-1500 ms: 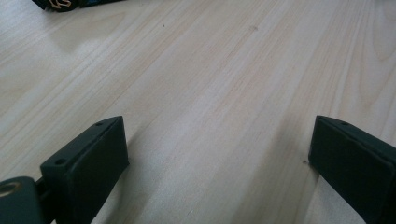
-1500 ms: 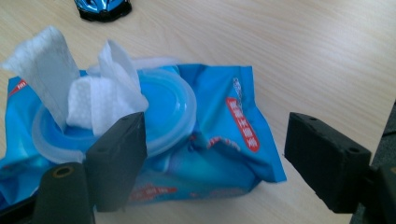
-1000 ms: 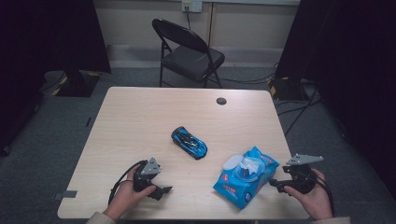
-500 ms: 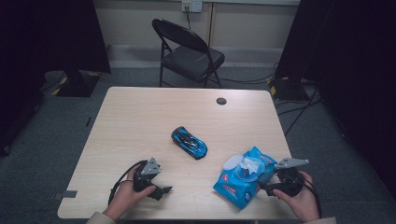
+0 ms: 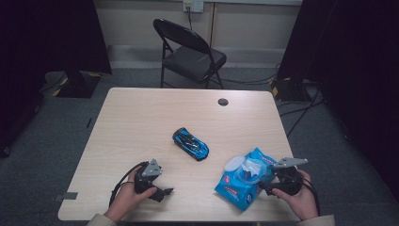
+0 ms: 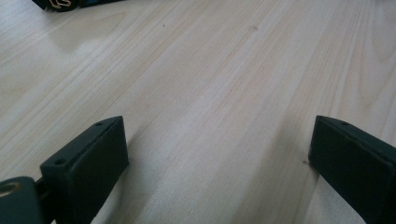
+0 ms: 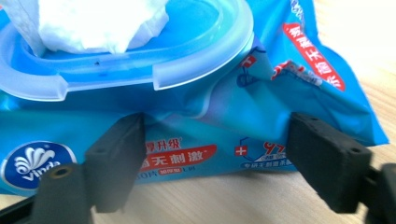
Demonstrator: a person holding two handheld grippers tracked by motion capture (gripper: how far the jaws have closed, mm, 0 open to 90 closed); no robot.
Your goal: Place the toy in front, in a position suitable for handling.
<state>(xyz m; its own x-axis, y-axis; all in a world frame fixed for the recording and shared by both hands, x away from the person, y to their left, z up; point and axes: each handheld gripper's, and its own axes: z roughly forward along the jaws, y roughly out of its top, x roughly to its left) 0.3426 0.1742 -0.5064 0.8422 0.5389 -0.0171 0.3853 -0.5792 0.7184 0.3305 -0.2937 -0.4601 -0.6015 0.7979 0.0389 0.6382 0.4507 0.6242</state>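
Note:
A blue pack of wet wipes point(image 5: 242, 181) lies near the table's front right, its clear lid point(image 7: 140, 70) flipped up and a white wipe point(image 7: 98, 21) sticking out. My right gripper point(image 5: 263, 188) sits low at the pack's right side. In the right gripper view the pack point(image 7: 187, 116) spans the gap between the wide jaws of this gripper point(image 7: 217, 135). The jaws have just been closing a little, and the pads do not press on it. My left gripper point(image 5: 162, 192) rests open on bare wood point(image 6: 217, 135). A blue toy car point(image 5: 190, 143) stands mid-table.
The light wooden table point(image 5: 141, 122) has a small black round disc point(image 5: 223, 101) near its far edge. A black folding chair point(image 5: 190, 52) stands behind the table. The toy car's end point(image 6: 60, 3) shows at the top left of the left gripper view.
My right hand has slid left and slightly down, up to the side of the wipes pack. The left hand, the car and the pack have stayed put.

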